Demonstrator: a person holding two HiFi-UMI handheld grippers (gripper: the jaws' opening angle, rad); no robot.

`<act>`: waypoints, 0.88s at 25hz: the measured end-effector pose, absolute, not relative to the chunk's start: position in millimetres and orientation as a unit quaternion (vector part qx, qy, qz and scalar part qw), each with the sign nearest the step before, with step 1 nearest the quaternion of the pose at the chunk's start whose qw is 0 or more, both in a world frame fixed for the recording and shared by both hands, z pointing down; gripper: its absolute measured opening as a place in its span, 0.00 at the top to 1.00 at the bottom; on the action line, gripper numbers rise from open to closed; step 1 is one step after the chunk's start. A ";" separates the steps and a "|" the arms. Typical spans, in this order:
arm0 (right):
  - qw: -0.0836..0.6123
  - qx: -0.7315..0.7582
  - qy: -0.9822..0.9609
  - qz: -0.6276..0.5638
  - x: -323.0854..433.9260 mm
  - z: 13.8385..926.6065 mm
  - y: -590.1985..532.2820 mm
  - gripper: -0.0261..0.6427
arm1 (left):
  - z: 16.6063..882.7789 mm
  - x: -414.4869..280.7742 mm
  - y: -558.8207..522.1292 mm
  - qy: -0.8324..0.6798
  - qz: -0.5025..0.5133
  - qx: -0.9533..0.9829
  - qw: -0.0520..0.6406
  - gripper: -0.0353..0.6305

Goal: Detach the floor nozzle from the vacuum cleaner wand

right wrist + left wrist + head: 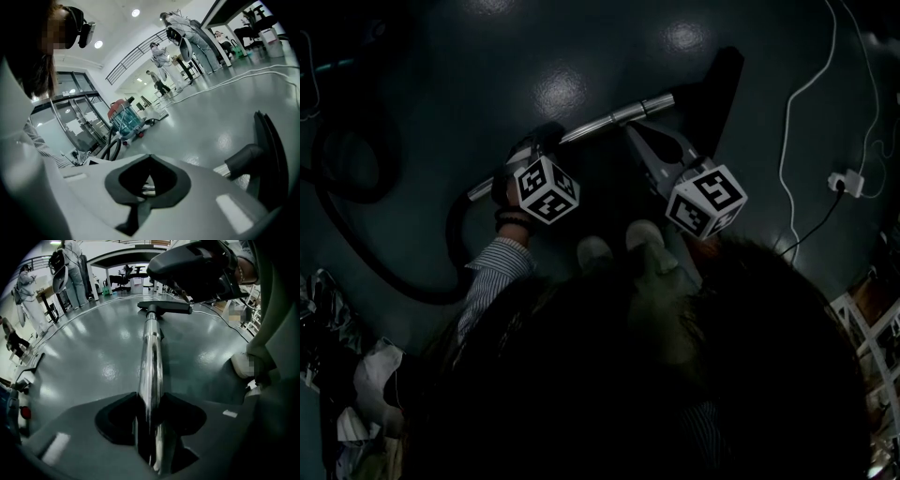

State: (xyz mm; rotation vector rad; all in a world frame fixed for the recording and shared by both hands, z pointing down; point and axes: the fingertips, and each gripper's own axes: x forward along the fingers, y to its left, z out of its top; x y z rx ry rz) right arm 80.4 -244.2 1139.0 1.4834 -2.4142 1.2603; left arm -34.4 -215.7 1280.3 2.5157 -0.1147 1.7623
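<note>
While the left gripper straddles the chrome wand, the floor nozzle is still joined to the wand's far end, so by my reading the detaching itself has not begun. In the left gripper view the tube runs from between the fingers straight up to 12 o'clock, where the dark nozzle rests on the grey floor. Those fingers stand wide apart on either side of the tube. Whether a pad brushes the metal is hard to tell, since the tube hides the gap, but no clamp shows. The right gripper has its fingers together with nothing between them, and in its own view the nozzle sits at 3 o'clock, near but apart. In the dark head view the wand slants from about 9 o'clock up to 1 o'clock, with the nozzle at that upper end and both grippers just below the tube.

Done so far: both grippers are at the work. Left, as I judge it: close on the wand, brace the nozzle, and pull the joint apart.
</note>
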 end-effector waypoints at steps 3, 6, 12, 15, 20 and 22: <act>0.016 0.478 -0.778 0.408 83.5 1138.2 -240.1 0.96 | 1281.8 -32.4 -213.8 -0.018 0.579 0.813 0.052 0.67; 0.013 0.483 -0.776 0.406 87.6 1136.4 -239.9 0.96 | 1281.8 -31.1 -214.0 -0.010 0.583 0.810 0.059 0.68; 0.000 0.471 -0.786 0.401 81.9 1126.6 -234.9 0.96 | 1279.9 -32.1 -215.2 -0.017 0.581 0.811 0.066 0.68; -0.014 0.471 -0.786 0.400 82.9 1118.5 -234.2 0.96 | 1271.2 -28.3 -216.0 -0.019 0.575 0.815 0.069 0.68; -0.015 0.469 -0.793 0.389 81.7 1084.3 -235.0 0.96 | 1237.1 -28.2 -234.2 -0.048 0.566 0.820 0.072 0.68; -0.015 0.464 -0.798 0.384 79.6 1061.5 -232.5 0.96 | 1214.7 -29.9 -241.0 -0.059 0.561 0.822 0.079 0.68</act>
